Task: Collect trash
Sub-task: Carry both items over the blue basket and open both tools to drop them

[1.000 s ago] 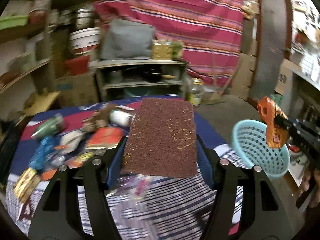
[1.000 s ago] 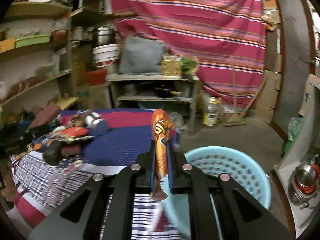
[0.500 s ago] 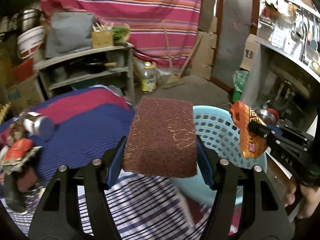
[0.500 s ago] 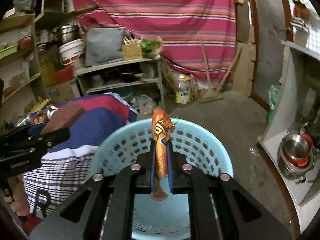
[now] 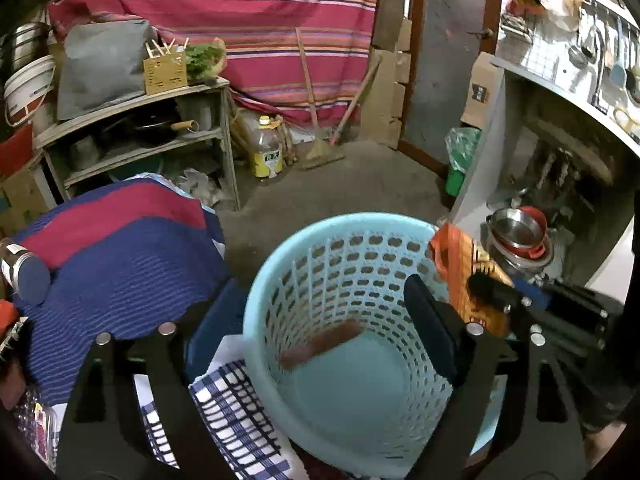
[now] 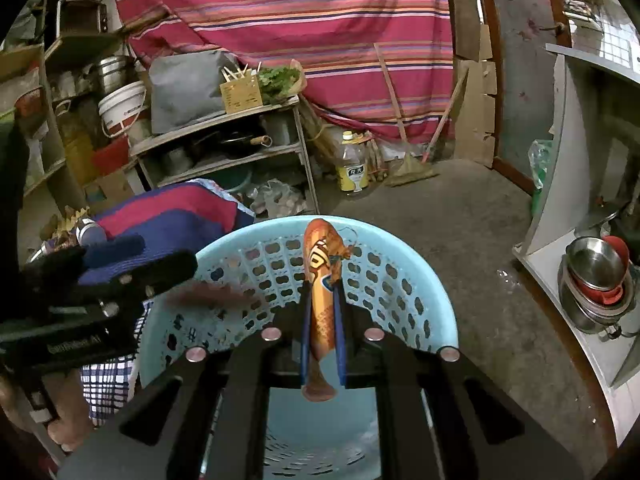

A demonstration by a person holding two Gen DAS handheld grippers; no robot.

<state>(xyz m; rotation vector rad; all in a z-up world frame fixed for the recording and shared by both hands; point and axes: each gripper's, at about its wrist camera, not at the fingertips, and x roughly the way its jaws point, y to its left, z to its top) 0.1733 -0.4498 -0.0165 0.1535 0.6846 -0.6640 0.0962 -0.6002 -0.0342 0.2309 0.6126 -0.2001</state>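
Observation:
A light blue plastic basket (image 5: 280,264) stands beside the table. My left gripper (image 5: 324,316) is open above it, and the brown scouring pad (image 5: 320,344) is blurred inside the basket, below the fingers. My right gripper (image 6: 322,312) is shut on an orange snack wrapper (image 6: 322,280) and holds it over the basket (image 6: 400,264). The right gripper and wrapper (image 5: 464,276) also show at the basket's right rim in the left wrist view. The left gripper (image 6: 120,272) shows at the left in the right wrist view, with the pad (image 6: 208,294) blurred under it.
The table with a blue and red cloth (image 5: 120,248) is at the left, with a can (image 5: 24,272) and other litter at its edge. A wooden shelf (image 5: 140,132), an oil bottle (image 5: 266,152) and brooms stand behind. A counter with steel bowls (image 5: 520,236) is at the right.
Both grippers have swung right from the table to over the basket. My left gripper has opened and let go of the scouring pad, which is dropping into the basket. The right still holds the wrapper.

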